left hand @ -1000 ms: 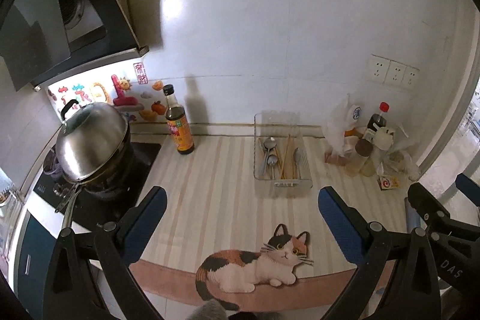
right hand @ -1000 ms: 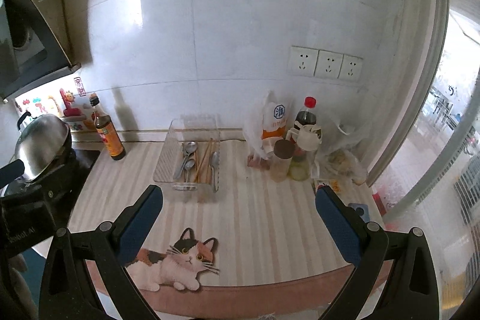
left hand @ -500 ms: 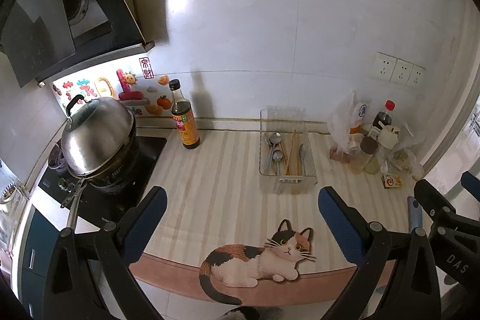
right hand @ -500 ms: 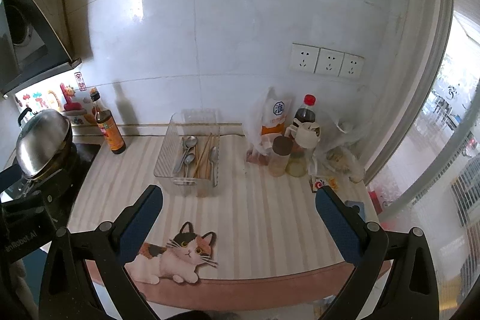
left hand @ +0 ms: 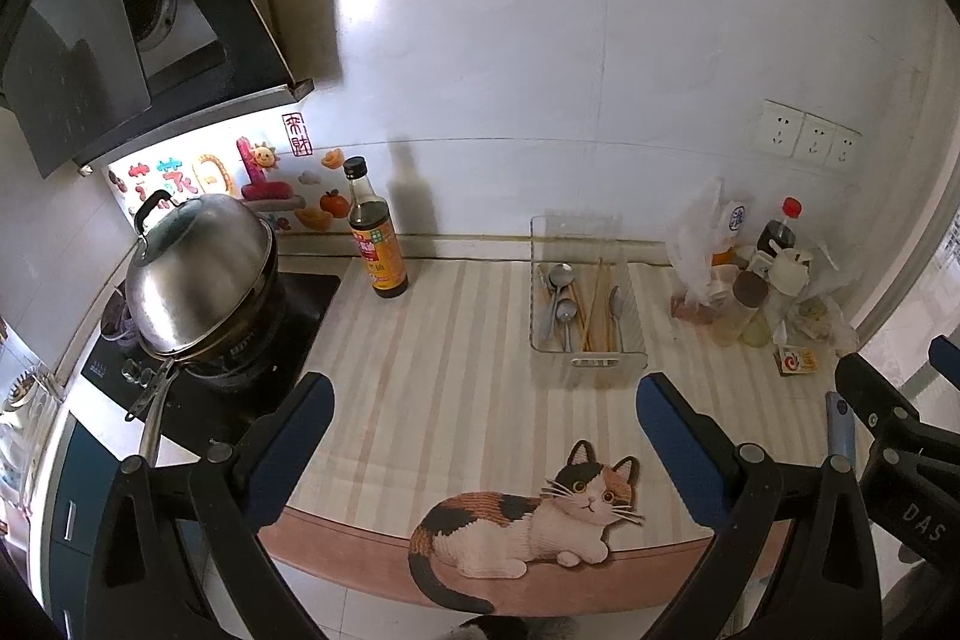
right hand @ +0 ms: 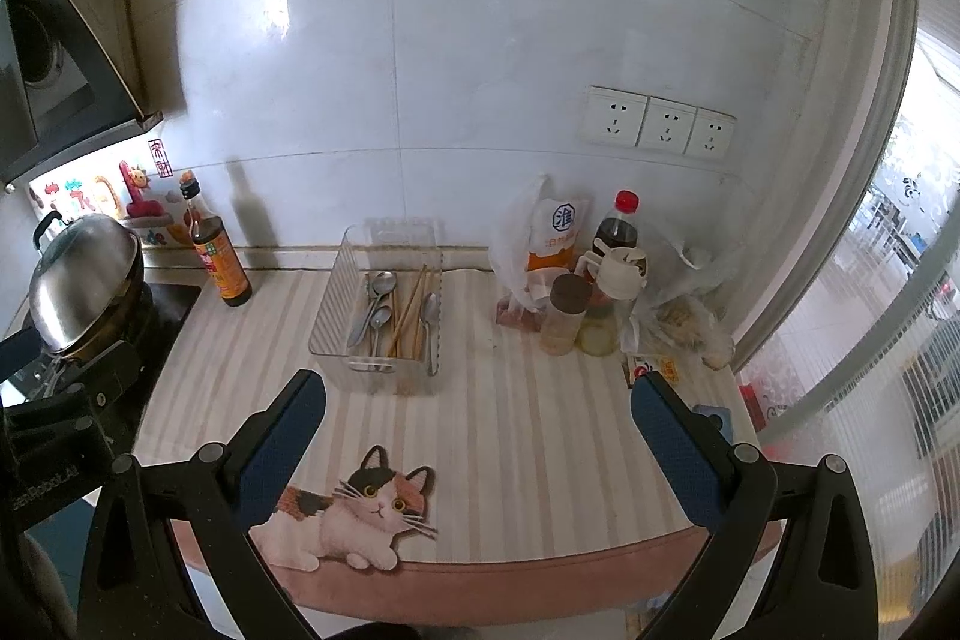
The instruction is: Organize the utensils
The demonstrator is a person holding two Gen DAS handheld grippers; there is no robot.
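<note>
So both rigs pulled back over the last second: left hand-held gripper (left hand: 480, 436) and right hand-held gripper (right hand: 477, 430) released, holding nothing, short of the bench (right hand: 540, 436). Utensils (right hand: 396, 313) lie sorted in the clear tray (right hand: 336, 304) beyond — probably finished.

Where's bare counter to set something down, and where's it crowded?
Free: the striped mat between the soy sauce bottle and the clear utensil tray, and the strip between the tray and the cat picture. Crowded: the right back corner, with a salt bag, jars and bottles; the wok fills the left.
</note>
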